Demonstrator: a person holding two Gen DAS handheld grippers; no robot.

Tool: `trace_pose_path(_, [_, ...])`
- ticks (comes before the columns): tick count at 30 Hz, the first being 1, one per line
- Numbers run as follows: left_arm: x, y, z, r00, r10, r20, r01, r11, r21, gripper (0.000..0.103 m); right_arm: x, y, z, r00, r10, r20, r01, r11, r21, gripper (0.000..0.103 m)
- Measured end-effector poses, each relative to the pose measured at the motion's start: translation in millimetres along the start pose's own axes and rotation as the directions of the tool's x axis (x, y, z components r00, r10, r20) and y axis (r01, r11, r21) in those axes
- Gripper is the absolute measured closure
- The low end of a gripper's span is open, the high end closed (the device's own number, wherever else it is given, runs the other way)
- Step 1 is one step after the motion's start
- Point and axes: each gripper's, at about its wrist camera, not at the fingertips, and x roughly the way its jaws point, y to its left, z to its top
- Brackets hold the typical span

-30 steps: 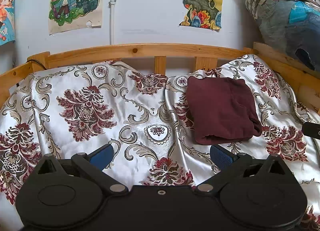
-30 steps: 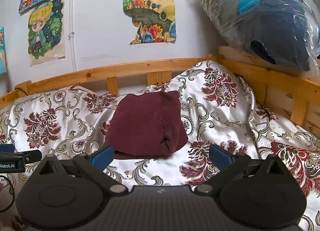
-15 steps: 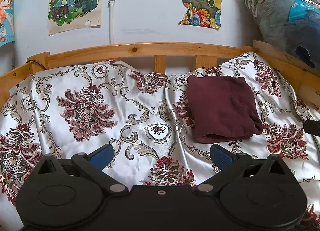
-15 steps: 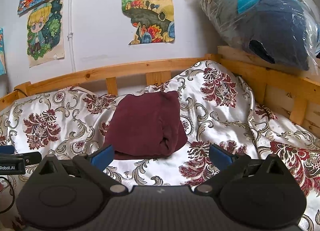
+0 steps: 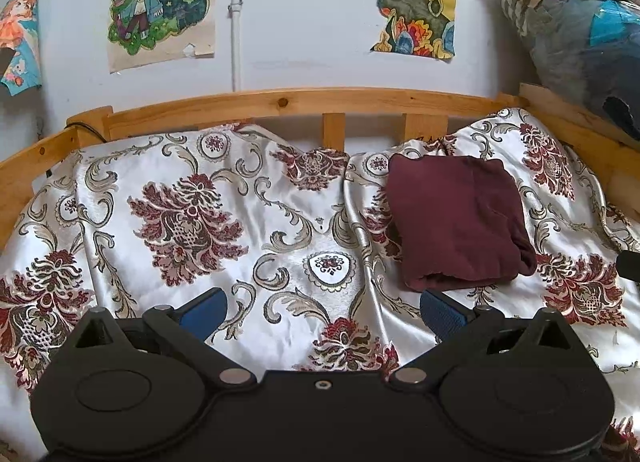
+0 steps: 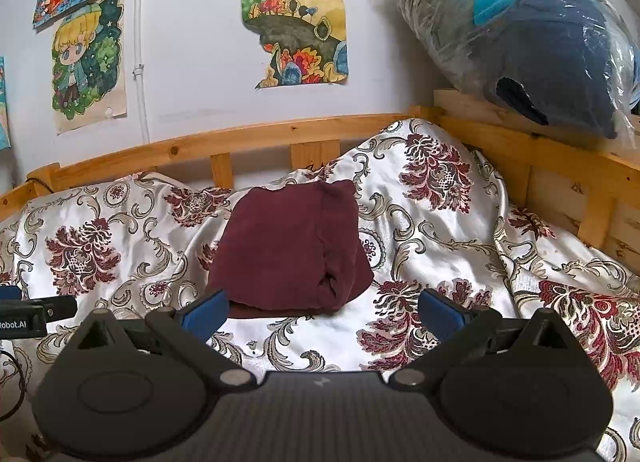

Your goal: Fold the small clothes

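Maroon garment (image 5: 456,222) is folded into a compact rectangle, lying flat on the floral satin bedspread (image 5: 240,230), right of centre toward the far wooden bed rail (image 5: 280,102). Left tool (image 5: 320,312): blue pads spread wide, pinching nothing, hovering over the near bedspread; the garment's near edge sits just beyond its right pad. Right tool (image 6: 322,312): also spread, empty, garment (image 6: 292,246) just beyond its left pad (image 6: 206,312). Drawings (image 6: 296,22) on the wall, bagged bedding (image 6: 532,42) far right.
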Motion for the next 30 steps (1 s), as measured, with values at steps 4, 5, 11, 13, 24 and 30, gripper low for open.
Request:
trace_pose_path(4, [1, -1, -2, 1.000, 0.002, -0.014, -0.002, 1.000, 0.002, 0.001, 0, 0, 0, 1.000, 0.003, -0.003, -0.003, 1.000, 0.000, 0.000])
trace_pose_path(5, [1, -1, -2, 1.000, 0.001, -0.017, -0.001, 1.000, 0.006, 0.001, 1, 1, 0, 1.000, 0.003, -0.004, -0.003, 1.000, -0.001, 0.000])
trace_pose_path(11, [3, -5, -4, 1.000, 0.000, -0.029, 0.001, 0.999, 0.033, 0.001, 1, 3, 0, 1.000, 0.001, -0.010, -0.001, 1.000, 0.000, 0.000])
trace_pose_path(13, [3, -6, -5, 0.999, 0.003, -0.033, -0.002, 0.999, 0.035, 0.001, 1, 3, -1, 1.000, 0.001, -0.014, -0.001, 1.000, 0.002, 0.000])
trace_pose_path(24, [10, 2, -6, 0.995, -0.027, -0.093, 0.024, 0.999, -0.027, 0.001, 5, 5, -2, 0.999, 0.016, -0.035, -0.016, 1.000, 0.002, 0.000])
trace_pose_path(30, [14, 6, -7, 0.993, -0.021, -0.118, 0.014, 0.998, -0.059, 0.001, 6, 4, -2, 0.999, 0.019, -0.046, -0.019, 1.000, 0.007, 0.000])
